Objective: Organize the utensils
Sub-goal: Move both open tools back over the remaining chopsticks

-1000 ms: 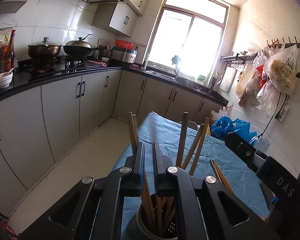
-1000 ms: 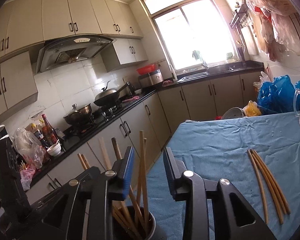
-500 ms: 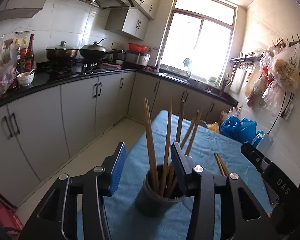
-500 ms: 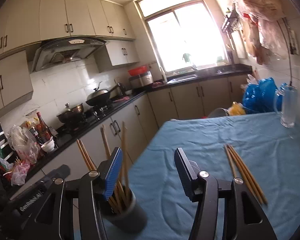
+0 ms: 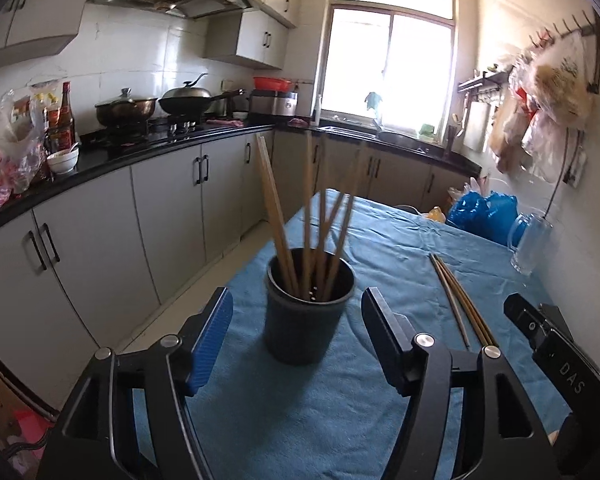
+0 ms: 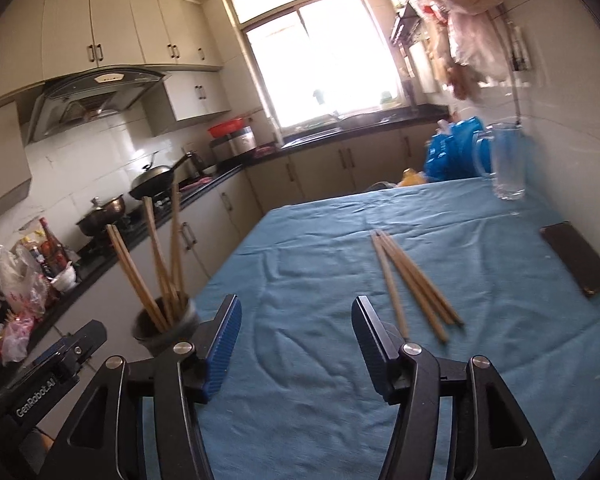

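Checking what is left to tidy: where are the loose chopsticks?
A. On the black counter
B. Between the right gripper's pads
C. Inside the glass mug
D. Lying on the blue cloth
D: the loose chopsticks lie flat on the blue cloth, apart from the holder.

Left claw (image 5: 296, 336) black, blue ribbed pads, silver screws; right claw (image 6: 296, 338) alike, marked "DAS"

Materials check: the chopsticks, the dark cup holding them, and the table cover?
Chopsticks: likely bamboo or wood, matte tan, no shine, slim tapered sticks.
Cup: dark grey, dull surface, holes visible in its floor; plastic or coated metal, cannot tell which.
Table cover: blue woven cloth, matte, with soft wrinkles and creases.
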### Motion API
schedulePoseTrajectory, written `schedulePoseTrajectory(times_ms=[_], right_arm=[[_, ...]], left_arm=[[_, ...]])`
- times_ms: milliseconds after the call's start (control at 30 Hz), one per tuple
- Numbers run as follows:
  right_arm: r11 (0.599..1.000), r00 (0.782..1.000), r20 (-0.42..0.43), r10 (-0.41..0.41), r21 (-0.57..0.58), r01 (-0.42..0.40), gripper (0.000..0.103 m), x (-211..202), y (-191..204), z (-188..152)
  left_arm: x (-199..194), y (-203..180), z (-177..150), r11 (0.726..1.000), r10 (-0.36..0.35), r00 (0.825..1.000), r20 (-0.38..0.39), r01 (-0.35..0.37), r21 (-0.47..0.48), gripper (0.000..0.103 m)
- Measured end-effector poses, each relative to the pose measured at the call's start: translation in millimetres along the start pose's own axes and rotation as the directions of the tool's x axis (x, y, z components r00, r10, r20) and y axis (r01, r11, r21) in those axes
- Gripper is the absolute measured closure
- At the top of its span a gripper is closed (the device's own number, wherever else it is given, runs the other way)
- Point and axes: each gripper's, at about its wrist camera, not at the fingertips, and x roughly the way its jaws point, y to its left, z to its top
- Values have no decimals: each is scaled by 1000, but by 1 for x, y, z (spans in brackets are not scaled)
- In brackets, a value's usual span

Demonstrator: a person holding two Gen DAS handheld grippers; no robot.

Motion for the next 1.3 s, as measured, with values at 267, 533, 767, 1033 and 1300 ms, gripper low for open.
schedulePoseTrajectory(times_ms=[267, 533, 767, 1033, 1300], right_arm=[[996, 997, 29, -75, 41, 74, 38, -17, -27, -4], [995, 996, 23, -87, 51, 85, 38, -19, -29, -7], [994, 995, 20, -98, 57, 96, 38, -20, -32, -9], [993, 995, 7, -97, 64, 97, 38, -17, -38, -9], [993, 996, -15, -89, 72, 90, 38, -12, -50, -8]], left_arm=[[-17, -16, -3, 998, -43, 998, 36, 41, 41, 31], [-20, -33, -13, 993, -66, 998, 13, 64, 98, 31], [-15, -40, -18, 989, -68, 998, -19, 70, 129, 31], [-6, -41, -22, 989, -79, 995, -65, 86, 119, 31], [1, -48, -22, 987, -91, 991, -93, 102, 125, 31]])
